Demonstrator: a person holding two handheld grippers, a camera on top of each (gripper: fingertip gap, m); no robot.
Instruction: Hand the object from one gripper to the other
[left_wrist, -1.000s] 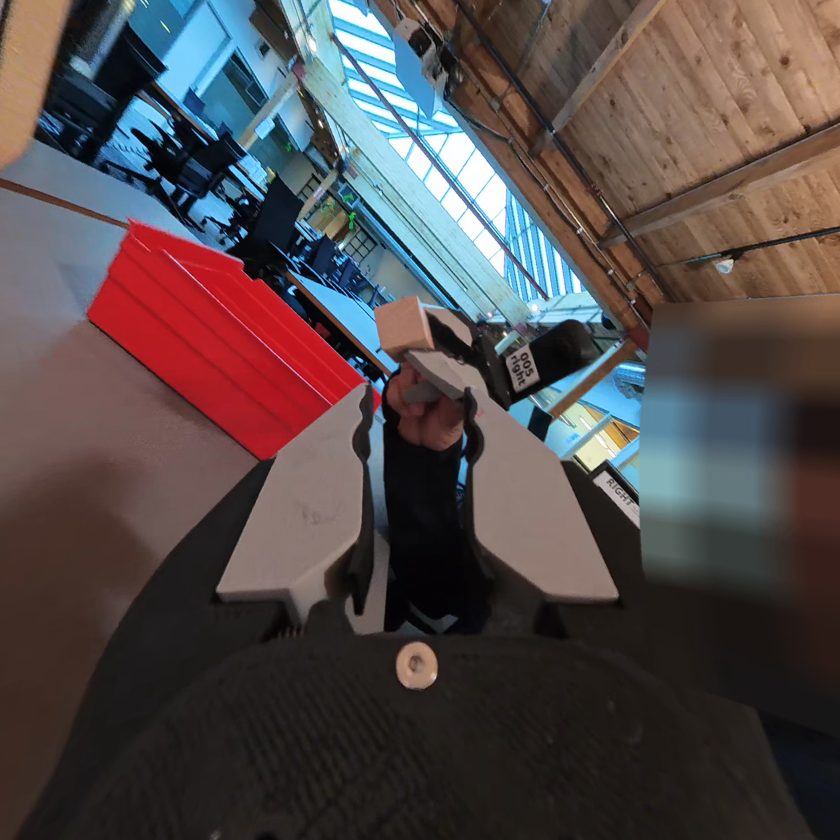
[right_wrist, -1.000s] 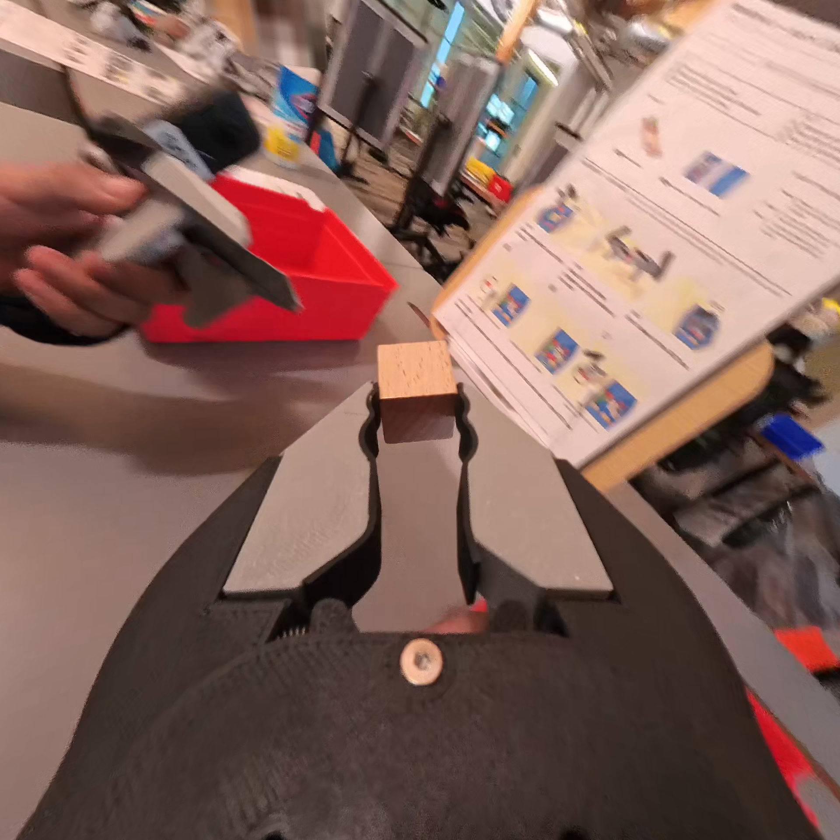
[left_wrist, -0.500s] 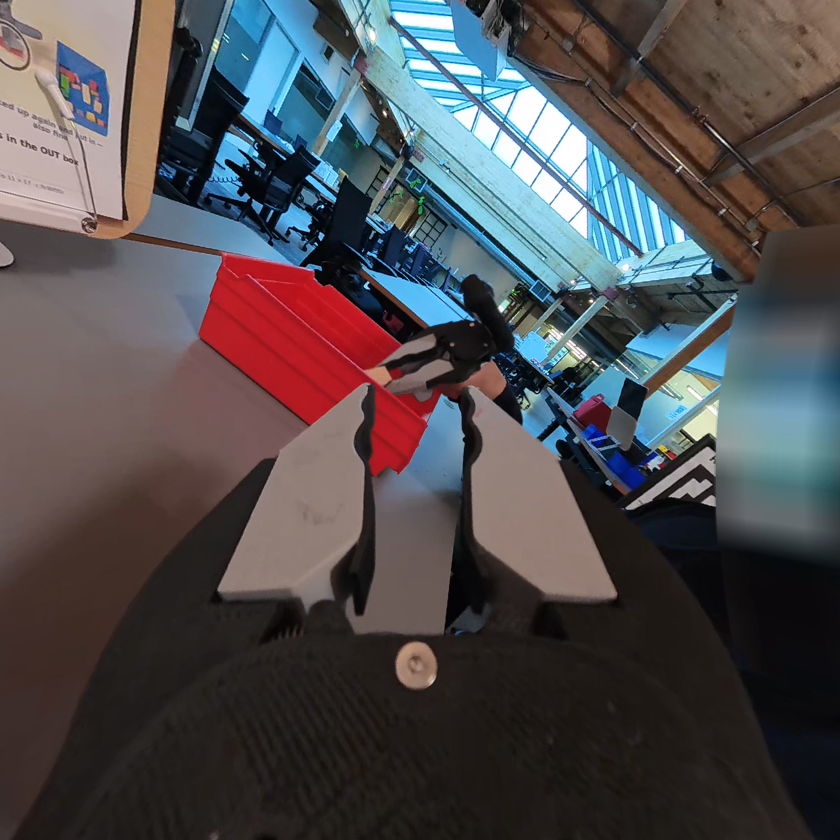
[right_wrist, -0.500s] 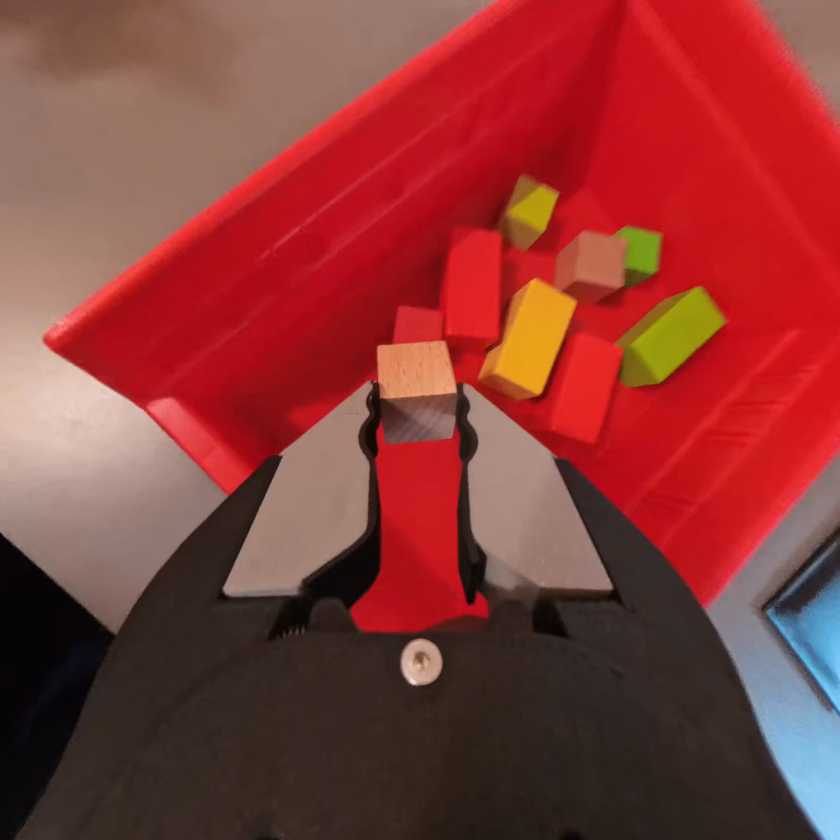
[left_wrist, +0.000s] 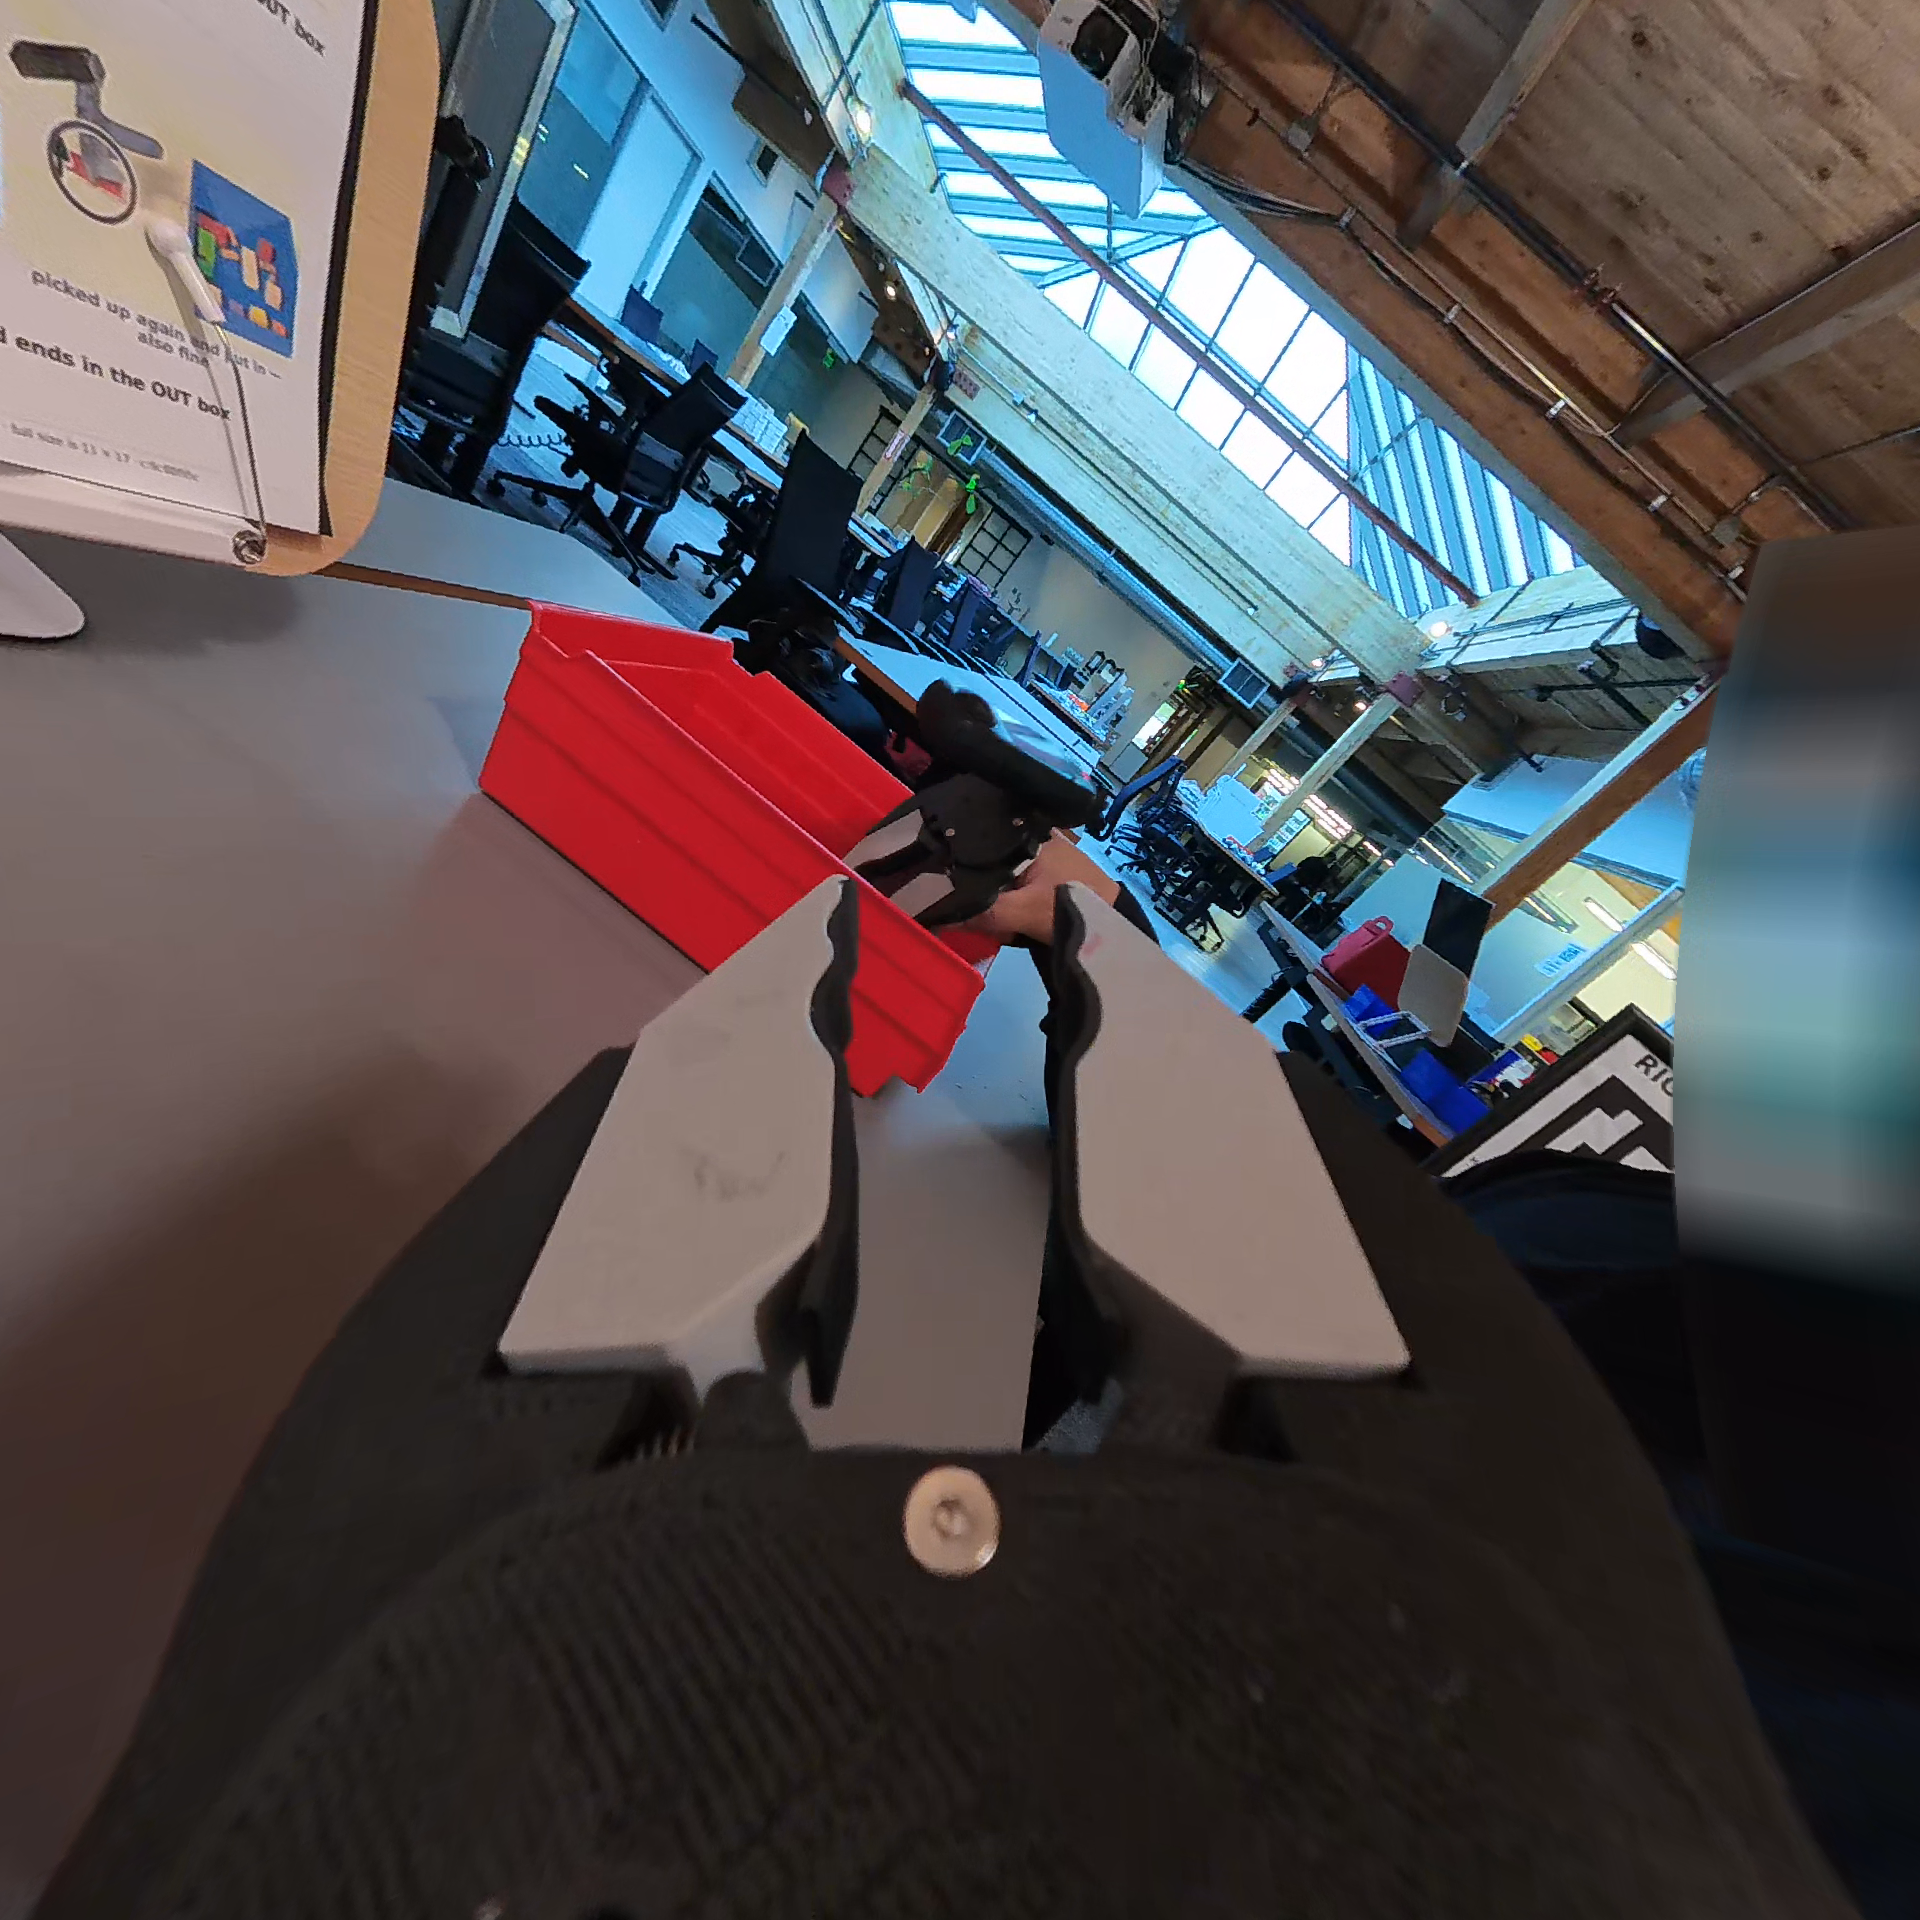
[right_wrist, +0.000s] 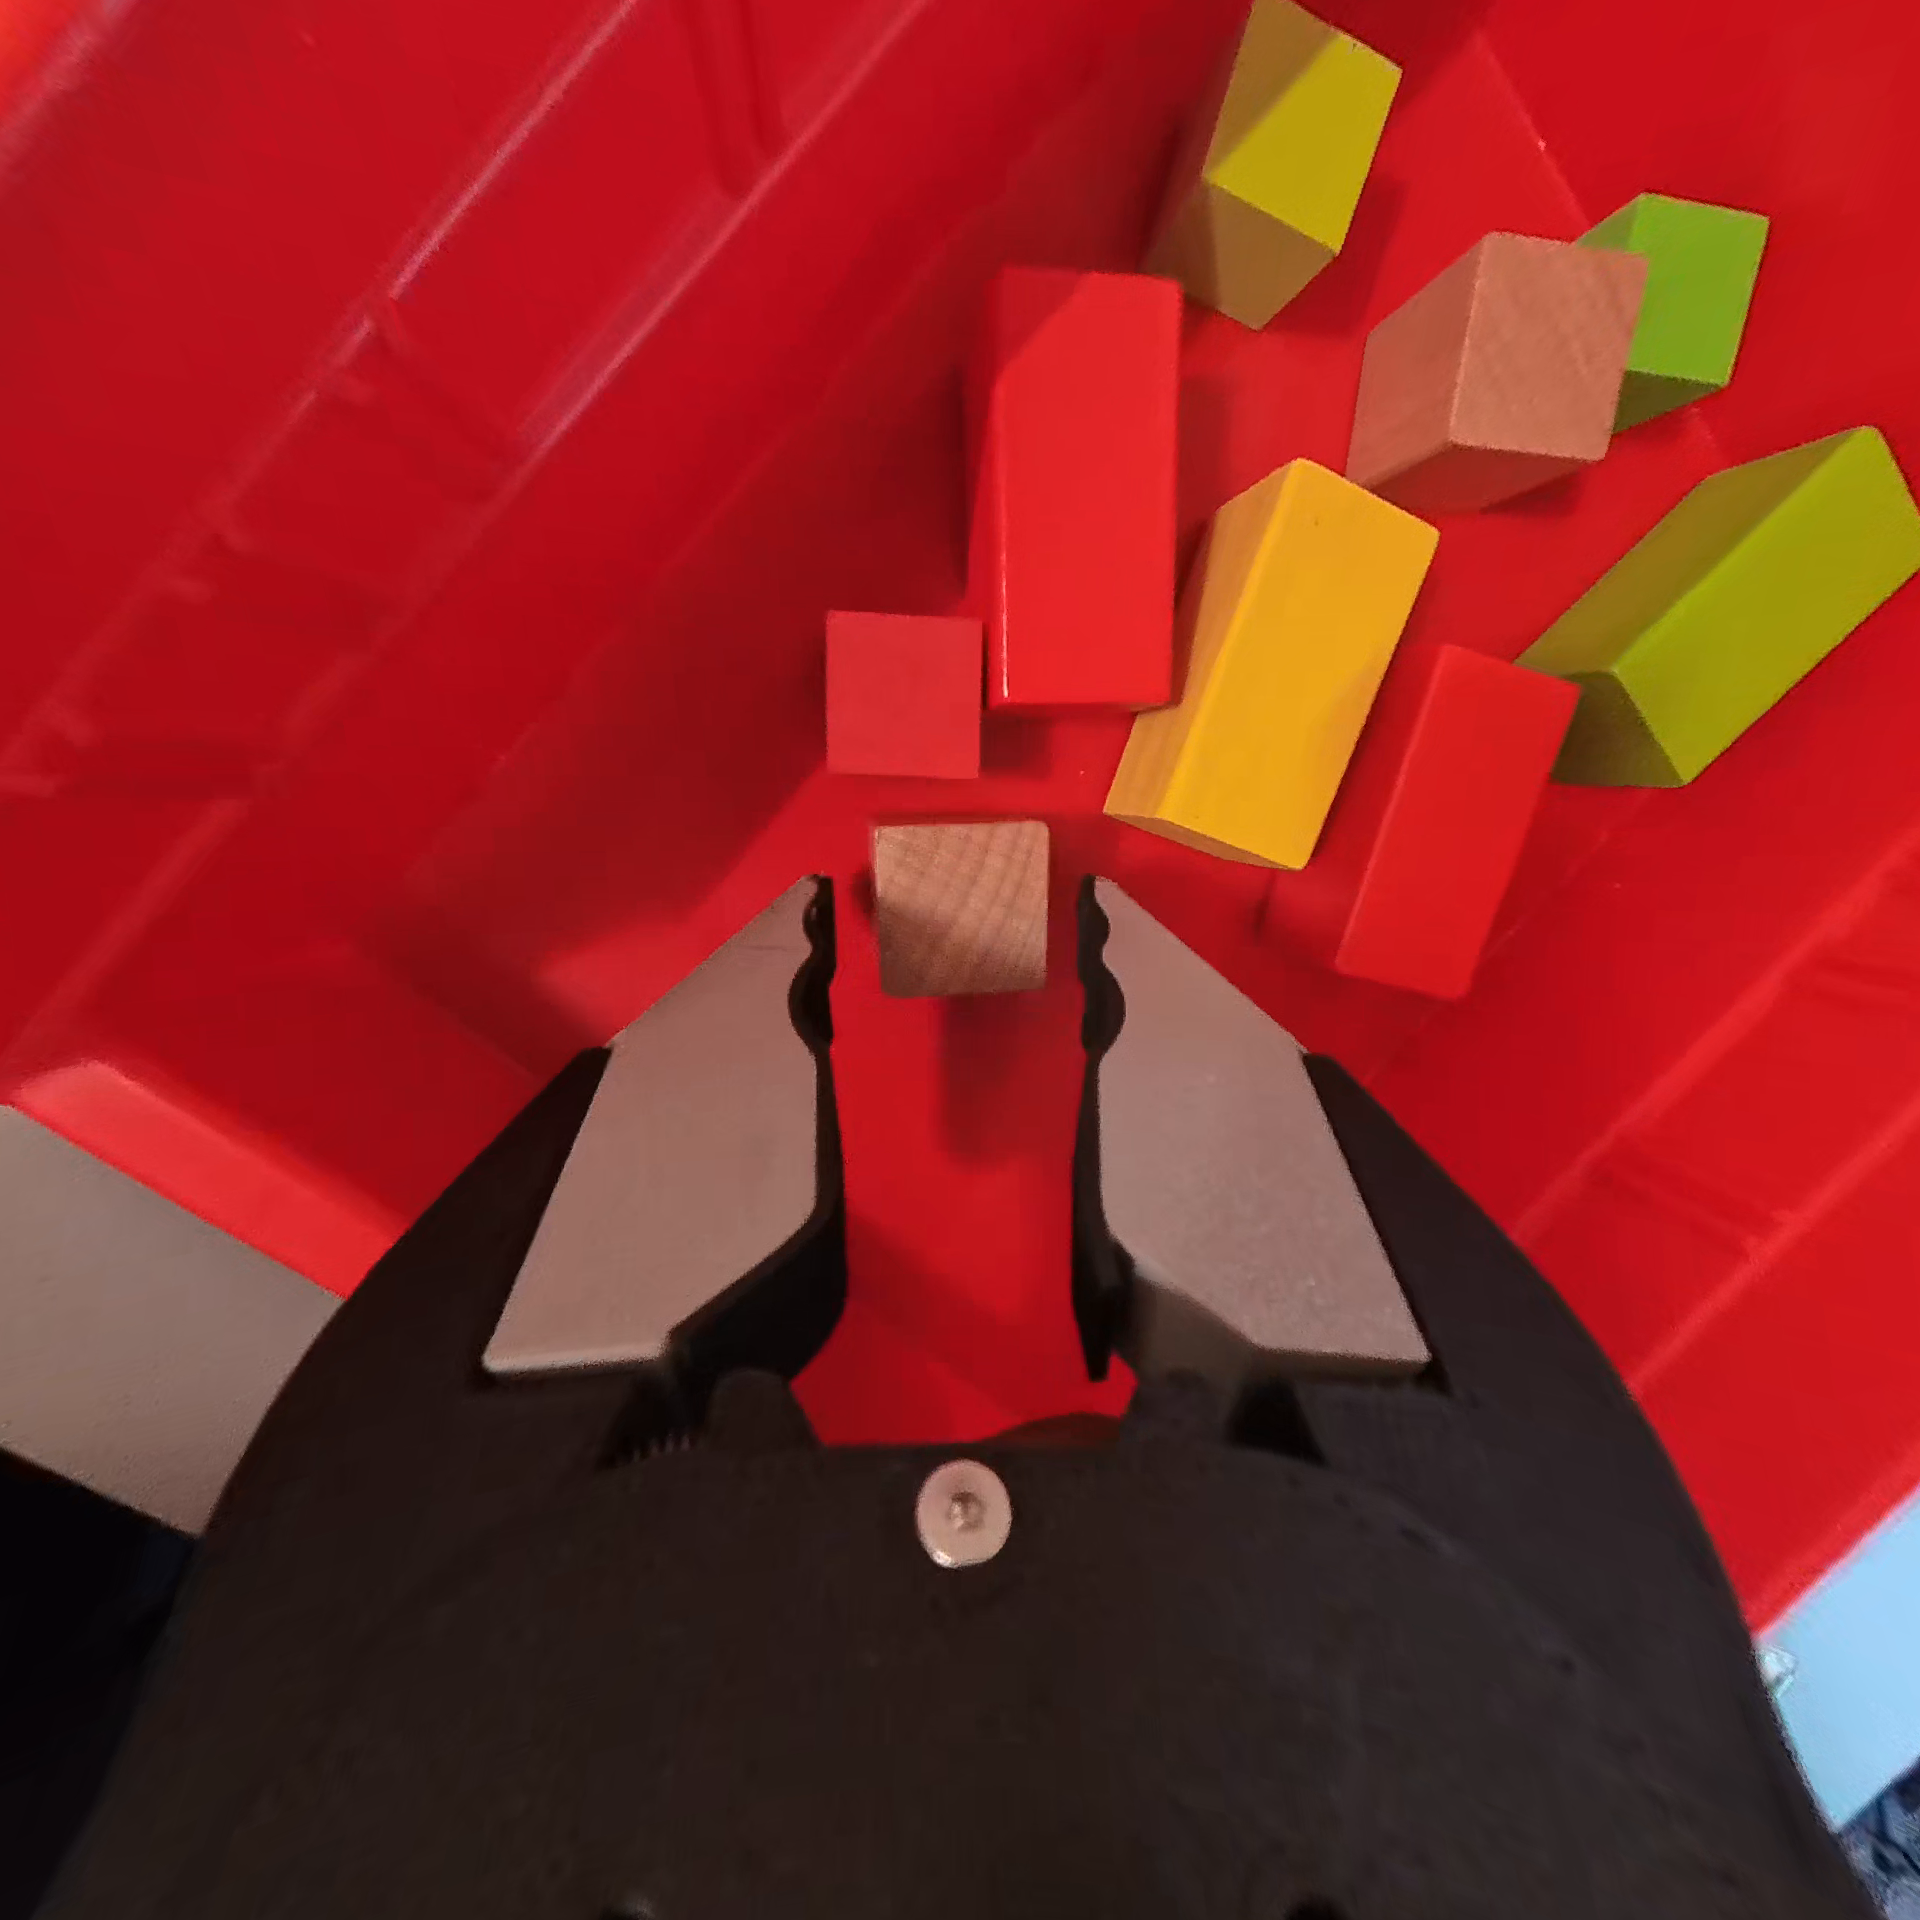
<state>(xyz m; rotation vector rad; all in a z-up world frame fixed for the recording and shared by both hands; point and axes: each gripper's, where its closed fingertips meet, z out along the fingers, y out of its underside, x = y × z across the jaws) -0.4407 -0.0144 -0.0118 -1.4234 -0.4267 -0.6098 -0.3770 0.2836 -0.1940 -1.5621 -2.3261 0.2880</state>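
1. Bare wood, a small cube (right_wrist: 961, 906), sits between your right tongs' (right_wrist: 954, 904) tips with red showing on both sides of it, so those tongs are released and not pressing it.
2. Your left tongs (left_wrist: 951, 925) stand parted with nothing between the pads.
3. Just past the right tips lie a small red cube (right_wrist: 902, 694), a long red block (right_wrist: 1081, 499) and a yellow block (right_wrist: 1273, 665); green blocks (right_wrist: 1725, 613) farther right run off the frame.
4. All of these lie in the red bin (right_wrist: 416, 416), whose floor fills the right view.
5. Ahead of your left tongs, the bin's near wall (left_wrist: 665, 821) hides the right tongs' tips and the cube.
6. The bin rests on a grey table (left_wrist: 239, 883); beyond it are office chairs (left_wrist: 644, 447), a skylight (left_wrist: 1226, 343) and a timber ceiling (left_wrist: 1662, 208).
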